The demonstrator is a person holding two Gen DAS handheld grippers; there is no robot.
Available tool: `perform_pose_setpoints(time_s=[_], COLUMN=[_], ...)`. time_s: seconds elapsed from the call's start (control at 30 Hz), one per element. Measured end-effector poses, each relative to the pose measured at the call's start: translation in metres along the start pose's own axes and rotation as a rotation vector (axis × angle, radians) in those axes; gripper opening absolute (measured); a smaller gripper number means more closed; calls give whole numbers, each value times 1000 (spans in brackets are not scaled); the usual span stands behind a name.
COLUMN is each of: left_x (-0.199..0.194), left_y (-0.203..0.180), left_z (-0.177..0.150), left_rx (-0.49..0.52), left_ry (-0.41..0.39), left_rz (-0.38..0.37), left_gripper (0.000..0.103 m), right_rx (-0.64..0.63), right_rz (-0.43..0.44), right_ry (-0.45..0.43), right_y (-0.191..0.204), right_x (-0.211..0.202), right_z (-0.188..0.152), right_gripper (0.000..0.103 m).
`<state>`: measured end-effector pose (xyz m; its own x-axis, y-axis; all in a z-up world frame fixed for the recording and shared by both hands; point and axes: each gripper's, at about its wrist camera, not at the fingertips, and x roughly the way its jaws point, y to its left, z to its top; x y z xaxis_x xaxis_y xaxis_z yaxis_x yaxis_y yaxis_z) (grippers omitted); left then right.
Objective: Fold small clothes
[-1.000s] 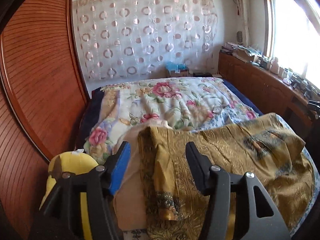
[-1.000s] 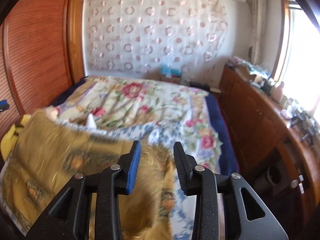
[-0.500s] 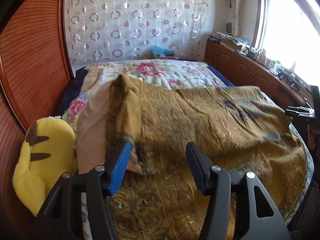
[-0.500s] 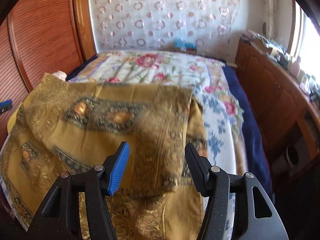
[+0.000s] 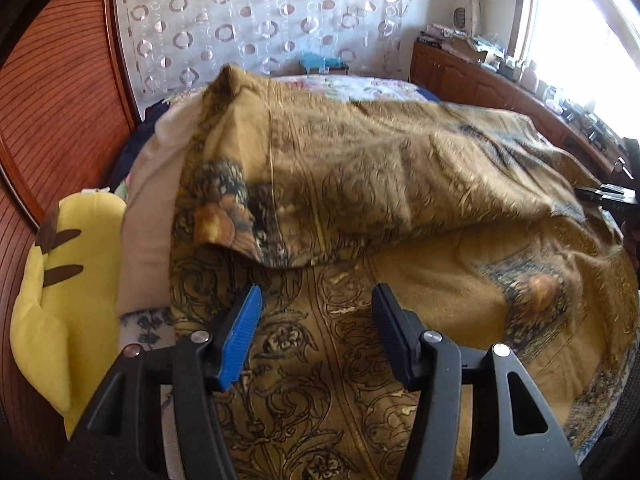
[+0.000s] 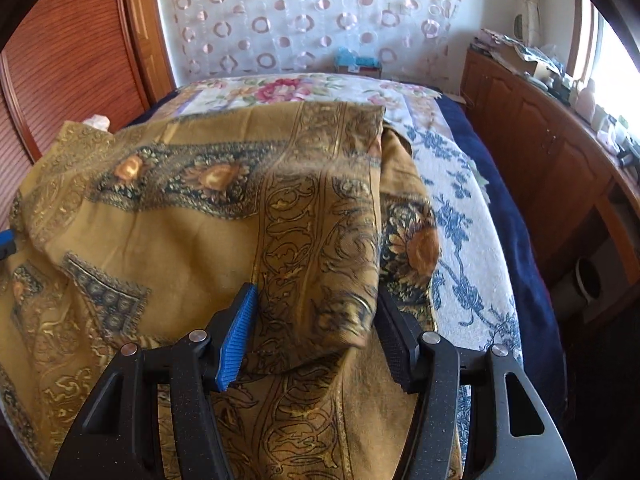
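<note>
The ochre patterned cloth (image 5: 360, 184) lies folded over on the bed (image 6: 460, 200). Its folded edge sits at 12 o'clock from the open, empty left hand-held gripper (image 5: 316, 336). A fold corner lies loose between the parted jaws of the right hand-held gripper (image 6: 314, 332).

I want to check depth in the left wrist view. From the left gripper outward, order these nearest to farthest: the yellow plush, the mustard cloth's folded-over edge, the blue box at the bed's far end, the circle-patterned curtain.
1. Folded edge of the mustard cloth, just ahead of the left gripper.
2. Yellow plush, off to the left beside the bed; close to call with 1.
3. Blue box, at the bed's far end.
4. Curtain, on the back wall behind the box.
</note>
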<state>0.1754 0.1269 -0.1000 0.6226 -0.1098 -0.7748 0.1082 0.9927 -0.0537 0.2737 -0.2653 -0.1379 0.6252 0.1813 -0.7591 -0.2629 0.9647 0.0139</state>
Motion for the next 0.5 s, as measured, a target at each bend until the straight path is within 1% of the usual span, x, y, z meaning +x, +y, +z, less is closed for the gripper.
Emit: perform_pose_setpoints(time_s=[0.13,0.23,0.27,0.3,0.37,0.4,0.5], left_x=[2,3,3,4,5,5,6], left_y=[-6,-7,-7,-9,-12,-11,-10], left_z=[0,-1,-1,-1,0,0,0], left_rx=[18,17,19,27,36,32,26], left_ry=[1,4,5,8,16,19,23], left_rz=[14,7,4,0,8,6,3], left_gripper=[60,63,67,73,81,84,87], right_rx=[-10,-19,-19,-17,-16,-16,-15], right_rz=[-21,-33,-32,-31,-29,-28,-28], right_ry=[-2,-1,-1,-1,-1,-1,-1], right_y=[2,3,3,3,3,4,4], right_x=[-1,1,1,1,1,1,1], right_z=[-2,-2,-1,-1,-2,-2,-2], right_gripper=[60,59,60,60,60,60,60])
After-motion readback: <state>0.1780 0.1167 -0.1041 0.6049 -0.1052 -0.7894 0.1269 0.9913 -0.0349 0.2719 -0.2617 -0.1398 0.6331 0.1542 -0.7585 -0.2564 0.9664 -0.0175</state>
